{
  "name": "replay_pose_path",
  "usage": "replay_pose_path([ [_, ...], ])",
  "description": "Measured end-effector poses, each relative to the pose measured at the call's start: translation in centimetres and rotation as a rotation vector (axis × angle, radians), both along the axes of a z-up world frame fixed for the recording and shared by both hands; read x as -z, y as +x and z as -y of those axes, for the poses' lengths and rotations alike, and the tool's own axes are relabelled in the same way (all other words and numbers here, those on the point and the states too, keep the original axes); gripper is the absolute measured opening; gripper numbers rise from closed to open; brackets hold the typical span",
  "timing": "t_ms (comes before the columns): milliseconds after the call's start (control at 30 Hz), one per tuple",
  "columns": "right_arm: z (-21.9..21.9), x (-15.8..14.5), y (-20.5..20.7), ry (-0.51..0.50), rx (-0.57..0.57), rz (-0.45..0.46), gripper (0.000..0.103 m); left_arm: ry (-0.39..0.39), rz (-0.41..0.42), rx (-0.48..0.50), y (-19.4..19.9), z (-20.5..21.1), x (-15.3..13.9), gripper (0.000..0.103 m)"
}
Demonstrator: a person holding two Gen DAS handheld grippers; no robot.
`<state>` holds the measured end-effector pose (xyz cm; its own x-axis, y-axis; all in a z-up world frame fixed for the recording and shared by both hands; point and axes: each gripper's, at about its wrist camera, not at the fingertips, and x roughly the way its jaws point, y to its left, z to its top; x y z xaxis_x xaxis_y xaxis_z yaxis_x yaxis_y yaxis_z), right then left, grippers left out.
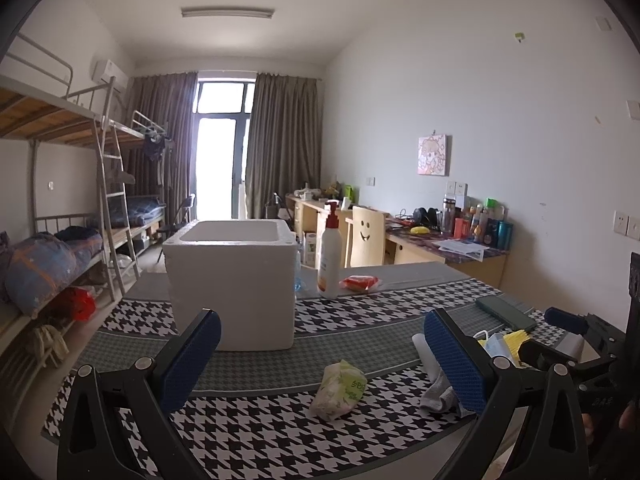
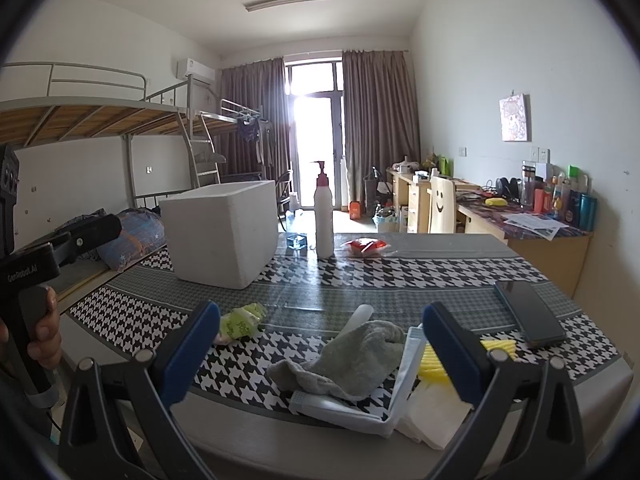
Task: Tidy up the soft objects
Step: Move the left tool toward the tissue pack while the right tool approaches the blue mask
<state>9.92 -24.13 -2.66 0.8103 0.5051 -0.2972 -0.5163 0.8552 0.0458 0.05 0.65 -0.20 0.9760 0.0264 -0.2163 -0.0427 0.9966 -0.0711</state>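
Observation:
A green-and-white tissue pack lies on the houndstooth tablecloth, just ahead of my left gripper, whose fingers stand wide apart and empty. A crumpled grey cloth rests near the table's front edge, in front of my right gripper, which is open and holds nothing. Beside the cloth are a pale blue face mask, a yellow sponge and white tissue. The same tissue pack lies left of them. An open-topped white foam box stands further back.
A pump bottle and a red packet stand behind the box. A dark phone lies at the right. A hand grips the left tool's handle. Bunk beds line the left wall and a cluttered desk the right.

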Motion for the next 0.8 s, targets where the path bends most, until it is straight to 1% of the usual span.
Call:
replay_pose_path([
  [333, 0.0, -0.2, 0.1, -0.003, 0.003, 0.0, 0.102, -0.011, -0.01, -0.005, 0.2, -0.2, 0.1, 0.102],
  [600, 0.0, 0.0, 0.1, -0.004, 0.004, -0.001, 0.102, 0.001, -0.013, -0.009, 0.4, 0.0, 0.1, 0.102],
  [800, -0.1, 0.1, 0.4, -0.005, 0.011, -0.014, 0.102, 0.004, -0.037, 0.003, 1.1, 0.1, 0.3, 0.102],
])
